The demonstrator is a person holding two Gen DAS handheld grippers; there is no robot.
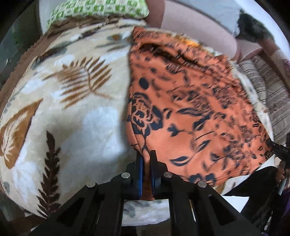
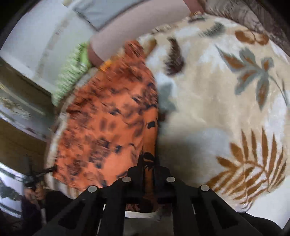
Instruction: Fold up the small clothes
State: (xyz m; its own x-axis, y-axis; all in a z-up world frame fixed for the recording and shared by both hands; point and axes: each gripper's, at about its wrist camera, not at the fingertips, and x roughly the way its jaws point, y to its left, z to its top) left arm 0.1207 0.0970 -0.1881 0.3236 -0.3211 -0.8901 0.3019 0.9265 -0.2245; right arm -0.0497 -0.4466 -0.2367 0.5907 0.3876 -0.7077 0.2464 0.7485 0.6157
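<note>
An orange garment with a dark floral print (image 1: 190, 112) lies spread on a cream leaf-patterned blanket (image 1: 72, 112). My left gripper (image 1: 146, 154) is shut on the garment's near left corner, cloth pinched between its blue pads. My right gripper (image 2: 148, 159) is shut on the garment's (image 2: 108, 123) near right corner, with cloth bunched between the fingers. Each gripper shows at the far edge of the other's view: the right one in the left wrist view (image 1: 279, 150), the left one in the right wrist view (image 2: 34, 177). Both views are motion-blurred.
A green patterned pillow (image 1: 97, 10) lies at the bed's far end, also in the right wrist view (image 2: 70, 76). A pinkish headboard (image 1: 195, 21) and a striped cover (image 1: 268, 87) border the blanket (image 2: 226, 109). Wooden furniture (image 2: 18, 90) stands beside the bed.
</note>
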